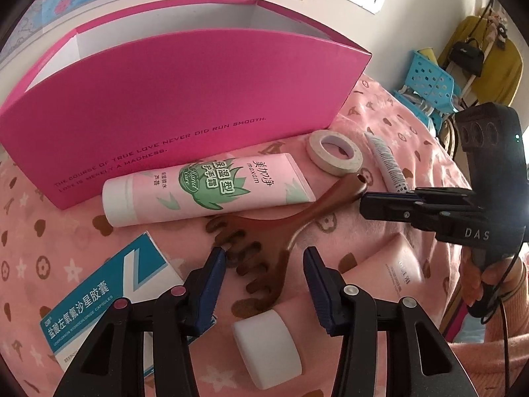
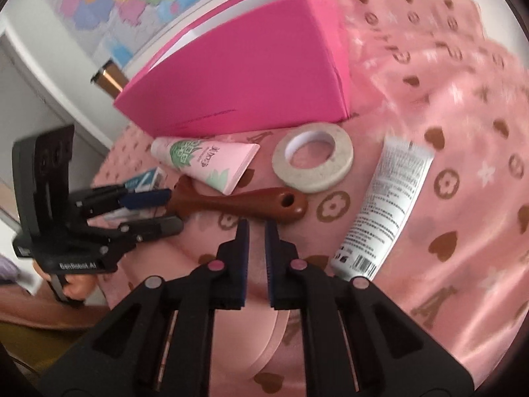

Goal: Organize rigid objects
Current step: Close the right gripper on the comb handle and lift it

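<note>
A brown wooden comb [image 1: 264, 231] lies on the pink cloth, its toothed head between the open fingers of my left gripper [image 1: 264, 254]. Its handle [image 2: 258, 203] lies just ahead of my right gripper [image 2: 257, 228], whose fingers are nearly closed and empty. A pink hand-cream tube [image 1: 205, 188] lies in front of the open magenta box [image 1: 185, 106]. A white tape roll [image 1: 334, 152] and a white tube [image 2: 386, 205] lie to the right. A pink tube with a white cap [image 1: 267, 347] lies under my left gripper.
A blue and white medicine box [image 1: 109, 297] lies at the left. The right gripper shows in the left wrist view [image 1: 380, 205]. A blue plastic stool [image 1: 426, 82] and hanging clothes stand beyond the bed edge at right. A map covers the wall behind.
</note>
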The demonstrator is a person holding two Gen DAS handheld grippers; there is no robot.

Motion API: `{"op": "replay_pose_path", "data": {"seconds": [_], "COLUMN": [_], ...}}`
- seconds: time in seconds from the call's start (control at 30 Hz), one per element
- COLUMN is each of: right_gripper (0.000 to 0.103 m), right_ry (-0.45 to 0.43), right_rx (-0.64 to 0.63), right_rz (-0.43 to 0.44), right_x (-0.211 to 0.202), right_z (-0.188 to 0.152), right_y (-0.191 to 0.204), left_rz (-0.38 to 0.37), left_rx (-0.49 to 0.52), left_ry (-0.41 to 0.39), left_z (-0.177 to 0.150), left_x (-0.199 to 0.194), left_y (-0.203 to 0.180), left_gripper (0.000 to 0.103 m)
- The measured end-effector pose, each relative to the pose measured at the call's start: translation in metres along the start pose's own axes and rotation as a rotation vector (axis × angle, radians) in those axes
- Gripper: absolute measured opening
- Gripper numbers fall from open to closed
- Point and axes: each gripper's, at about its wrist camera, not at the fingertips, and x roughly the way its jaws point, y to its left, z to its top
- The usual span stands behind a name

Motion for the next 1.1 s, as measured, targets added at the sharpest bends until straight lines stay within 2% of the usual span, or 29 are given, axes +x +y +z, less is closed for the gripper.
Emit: {"op": "replay_pose_path", "data": {"seconds": [0.03,0.13,0.2,0.37,0.47,0.63,0.77,0.9,0.97,1.03,1.1], "right_gripper": [0.011,0.027,0.049,0.049,0.05,0.05,0.05,0.05,0.049,0.04,0.034], "right_ry": [-0.01,-0.066,-0.081,-0.044,-0.053,-0.094,-0.157,-0.231,-0.257,-0.238,-0.213], "right_rx": [0.006,0.034,0.05,0.01,-0.028,0.031,0.0,-0.053,-0.054,-0.013,-0.009], "right_rz": [-0.002,-0.043,-0.057,-0.08,-0.103,-0.028,0.007,0.089,0.166,0.237,0.223], "right_x": [-0.003,-0.018,-0.021,-0.002,0.005,-0.009,-0.025,-0.039,-0.039,-0.025,-0.01], "right_z": [0.0,0.002,0.004,0.008,0.008,0.005,0.006,0.011,0.014,0.021,0.024], "right_y": [-0.001,-0.01,-0.013,0.006,0.015,0.01,0.022,0.034,0.033,0.026,0.027], "left_rz": [0.0,0.002,0.004,0.008,0.008,0.014,0.004,0.009,0.011,0.014,0.017], "left_rx": [0.0,-0.001,-0.002,-0.007,-0.016,-0.026,-0.043,-0.05,-0.05,-0.048,-0.05], "left_ry": [0.0,0.001,0.002,-0.001,-0.003,-0.011,-0.024,-0.035,-0.038,-0.04,-0.041], "left_z": [0.0,0.0,0.001,0.001,0.001,0.0,-0.002,-0.003,-0.003,-0.004,-0.004], "left_x": [0.0,0.0,0.001,0.002,0.002,0.003,0.002,0.001,0.001,0.001,0.0], "left_y": [0.0,0.0,0.0,-0.001,-0.001,-0.004,-0.002,0.001,0.002,0.002,0.002], "left_gripper": [0.048,0.048,0.048,0.049,0.051,0.054,0.053,0.051,0.047,0.046,0.046]}}
